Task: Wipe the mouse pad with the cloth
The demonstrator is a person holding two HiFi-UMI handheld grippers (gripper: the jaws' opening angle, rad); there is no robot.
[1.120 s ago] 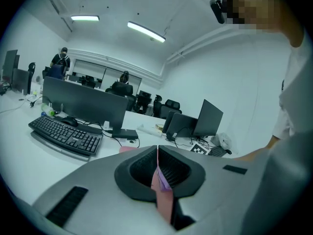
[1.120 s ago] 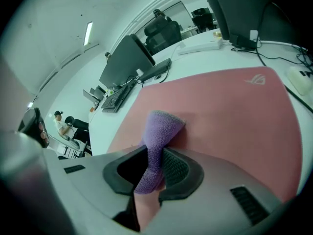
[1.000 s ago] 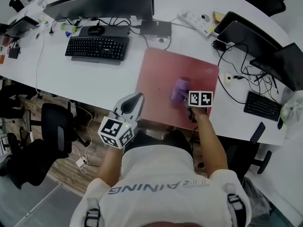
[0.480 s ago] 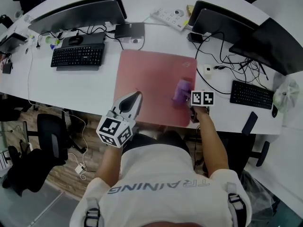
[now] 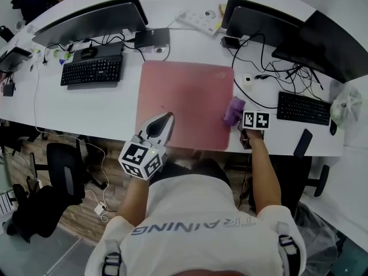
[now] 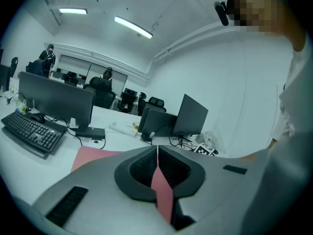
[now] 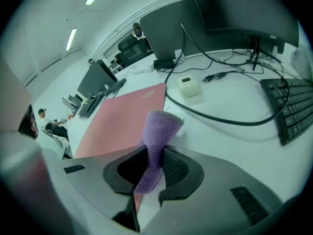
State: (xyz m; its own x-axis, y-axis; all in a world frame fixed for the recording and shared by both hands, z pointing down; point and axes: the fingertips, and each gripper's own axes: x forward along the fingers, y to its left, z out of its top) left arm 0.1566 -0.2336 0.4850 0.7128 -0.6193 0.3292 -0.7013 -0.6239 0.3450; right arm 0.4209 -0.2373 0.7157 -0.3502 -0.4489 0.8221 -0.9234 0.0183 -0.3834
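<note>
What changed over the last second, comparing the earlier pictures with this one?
The right gripper, shut on the purple cloth, has dragged it rightward across the mouse pad, from the pad's right half to its right edge, where the cloth partly overhangs the desk. The left gripper stayed shut and empty over the pad's near left part. The pad has not visibly shifted.

Bright ceiling strip lights (image 6: pixel 132 27) — soft shadows, fisheye edges — sharp.

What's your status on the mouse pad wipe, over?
Right gripper shut on purple cloth at mouse pad right edge. Left gripper shut, empty. Black cable close beyond cloth.
</note>
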